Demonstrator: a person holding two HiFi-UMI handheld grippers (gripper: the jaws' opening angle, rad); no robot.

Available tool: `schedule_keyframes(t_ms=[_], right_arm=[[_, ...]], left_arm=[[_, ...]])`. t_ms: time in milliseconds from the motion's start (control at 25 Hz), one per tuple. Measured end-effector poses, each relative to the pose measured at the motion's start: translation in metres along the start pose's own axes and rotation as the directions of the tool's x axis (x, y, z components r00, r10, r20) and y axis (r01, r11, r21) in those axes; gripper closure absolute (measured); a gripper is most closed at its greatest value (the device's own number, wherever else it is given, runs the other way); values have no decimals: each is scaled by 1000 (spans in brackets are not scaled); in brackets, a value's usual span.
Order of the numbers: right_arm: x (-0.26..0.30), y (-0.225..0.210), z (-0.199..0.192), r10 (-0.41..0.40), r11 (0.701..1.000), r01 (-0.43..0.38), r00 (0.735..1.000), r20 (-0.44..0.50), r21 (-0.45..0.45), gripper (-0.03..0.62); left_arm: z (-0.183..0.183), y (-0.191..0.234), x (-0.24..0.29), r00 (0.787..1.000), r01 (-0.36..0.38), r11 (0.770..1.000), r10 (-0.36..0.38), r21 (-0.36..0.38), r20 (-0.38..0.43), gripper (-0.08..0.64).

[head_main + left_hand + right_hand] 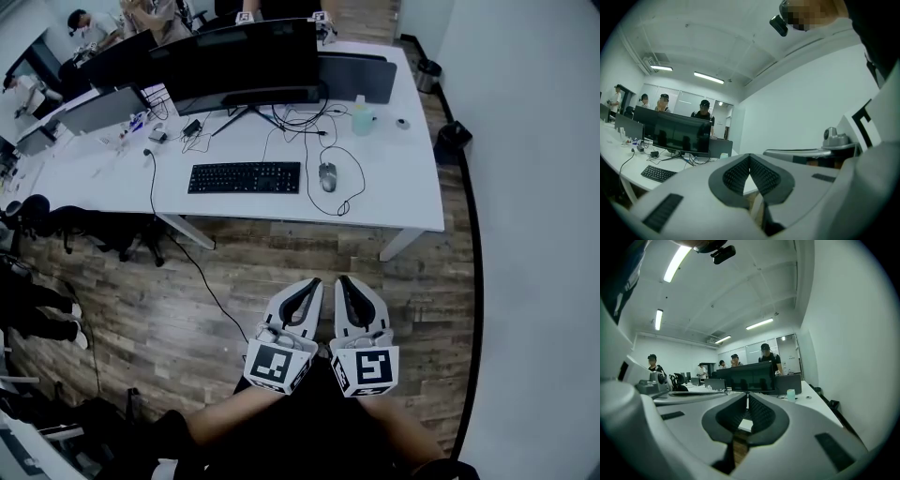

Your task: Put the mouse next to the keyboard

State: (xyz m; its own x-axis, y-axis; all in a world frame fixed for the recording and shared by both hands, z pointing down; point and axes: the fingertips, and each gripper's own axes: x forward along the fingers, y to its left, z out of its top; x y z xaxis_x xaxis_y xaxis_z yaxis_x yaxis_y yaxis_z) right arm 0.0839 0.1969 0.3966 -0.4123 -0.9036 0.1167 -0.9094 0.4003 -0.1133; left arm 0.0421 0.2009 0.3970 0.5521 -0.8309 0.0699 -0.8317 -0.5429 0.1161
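Far ahead of both grippers, on the desk (403, 178): mouse (327, 175) straight out from the pair, keyboard (245, 177) close beside it, leftward | left gripper (308, 287) and right gripper (345, 285): jaws together, nothing between | handling: probably light, rigid, slick shell; cable (362, 180) may drag | hold: pinch its two flanks mid-body

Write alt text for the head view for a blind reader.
The left gripper and right gripper, both shut and empty, hang side by side above a wood floor, short of a white desk with keyboard and mouse.
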Motion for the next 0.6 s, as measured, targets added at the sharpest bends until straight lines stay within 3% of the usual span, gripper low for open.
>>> schedule_keyframes(t_ms=[600], right_arm=[[-1, 16, 6, 21, 998, -20, 1000, 7, -66, 569]], left_arm=[[12, 13, -8, 997, -48, 999, 48, -4, 59, 557]])
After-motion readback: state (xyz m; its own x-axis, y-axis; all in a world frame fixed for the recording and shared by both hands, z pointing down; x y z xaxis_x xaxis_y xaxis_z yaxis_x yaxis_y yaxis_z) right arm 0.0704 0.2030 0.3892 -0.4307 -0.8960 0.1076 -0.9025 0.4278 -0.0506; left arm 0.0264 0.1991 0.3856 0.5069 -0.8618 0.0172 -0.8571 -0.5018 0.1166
